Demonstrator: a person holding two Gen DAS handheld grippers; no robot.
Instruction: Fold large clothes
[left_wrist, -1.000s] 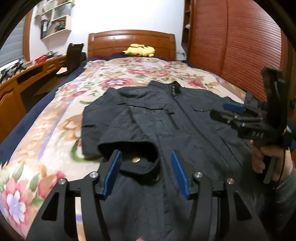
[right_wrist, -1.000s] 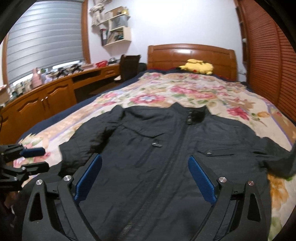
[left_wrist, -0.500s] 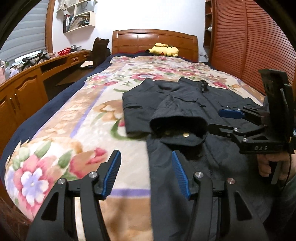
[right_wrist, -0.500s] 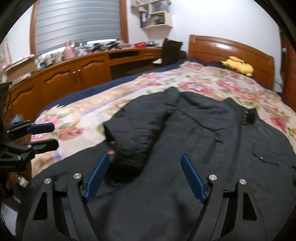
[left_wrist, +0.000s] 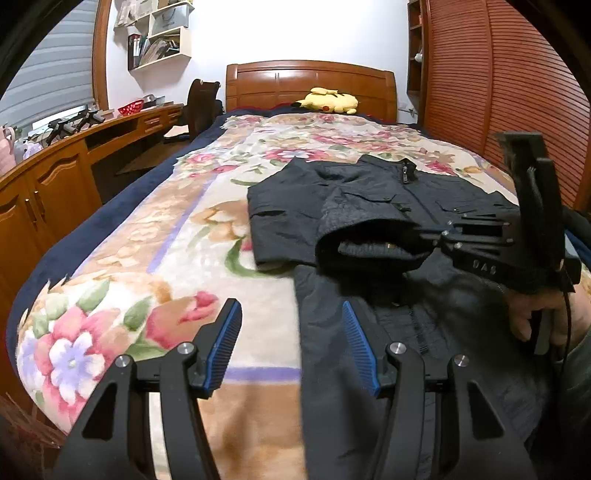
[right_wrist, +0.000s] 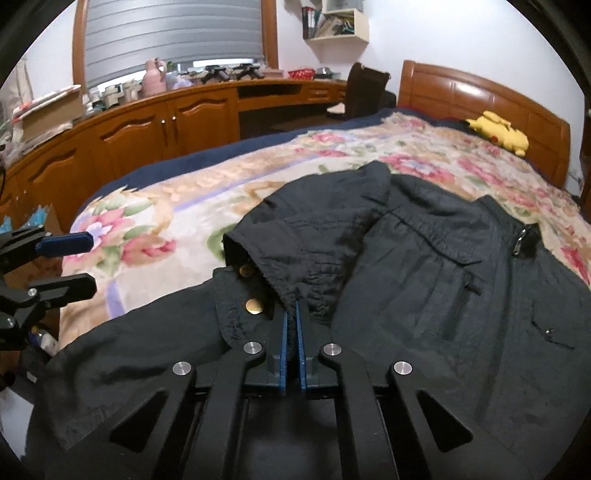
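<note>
A large black jacket lies zipped, front up, on the floral blanket of a bed. One sleeve is folded across its front, its cuff with brass snaps pointing toward me. My right gripper is shut, its blue pads pinched together on the cuff's edge. The left wrist view shows it from the side, reaching into the cuff, with a hand holding it. My left gripper stands open over the jacket's near left edge, with nothing gripped; it also appears at the left.
A yellow plush toy lies by the wooden headboard. Wooden cabinets and a desk run along the bed's left side, with a dark chair. A slatted wooden wardrobe stands on the right.
My right gripper has swung left to the folded sleeve's cuff and gone from wide open to shut on it. My left gripper shifted left to the jacket's edge, still open.
</note>
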